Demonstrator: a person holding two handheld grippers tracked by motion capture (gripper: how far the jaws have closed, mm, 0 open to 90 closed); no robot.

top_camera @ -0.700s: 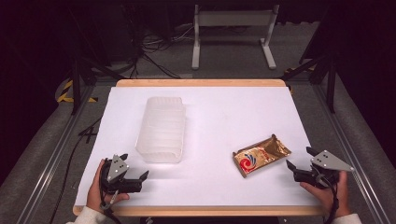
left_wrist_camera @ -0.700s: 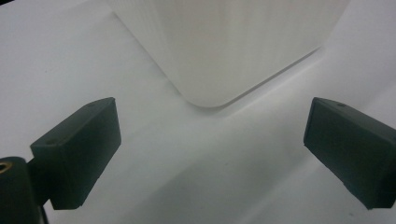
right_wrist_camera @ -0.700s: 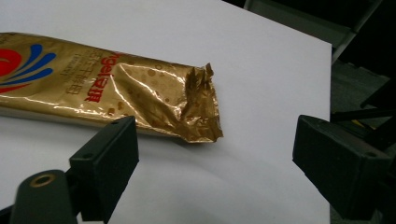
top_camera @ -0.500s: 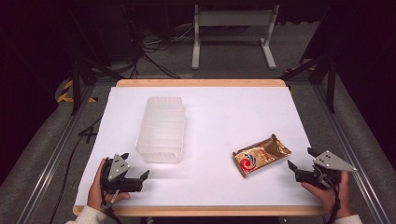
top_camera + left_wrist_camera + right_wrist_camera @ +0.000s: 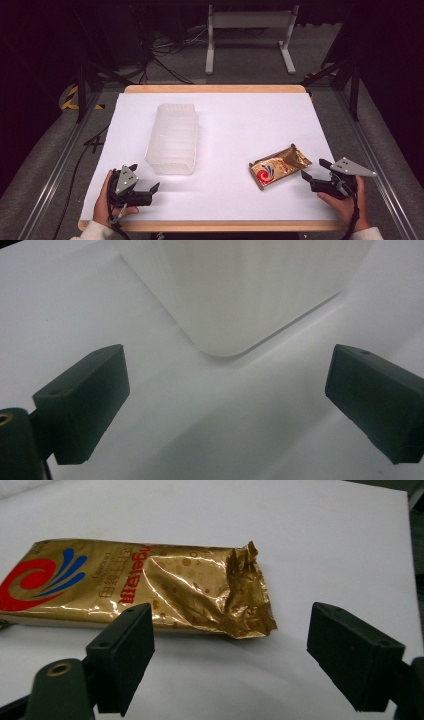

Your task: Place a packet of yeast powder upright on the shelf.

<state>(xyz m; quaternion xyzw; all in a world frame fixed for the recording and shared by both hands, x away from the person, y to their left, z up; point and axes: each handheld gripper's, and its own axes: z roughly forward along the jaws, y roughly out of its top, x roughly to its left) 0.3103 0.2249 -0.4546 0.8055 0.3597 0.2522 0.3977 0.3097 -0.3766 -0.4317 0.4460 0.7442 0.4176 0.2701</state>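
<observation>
Two grippers rest spread and empty: left gripper faces the tub, right gripper the gold packet, probably ready to grasp.

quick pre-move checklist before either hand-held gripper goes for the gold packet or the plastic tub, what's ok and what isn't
1. Right hand-held gripper open: ok, jaws spread wide with nothing between them.
2. Left hand-held gripper open: ok, jaws apart and empty.
3. Gold packet reachable: ok, it lies flat on the table just ahead of the right gripper, crumpled torn end nearest.
4. Plastic tub reachable: ok, its near corner sits just ahead of the left jaws.
5. Tub and packet apart: ok, bare white table between them.
6. Tub contents: cannot tell, its walls are cloudy.
</observation>
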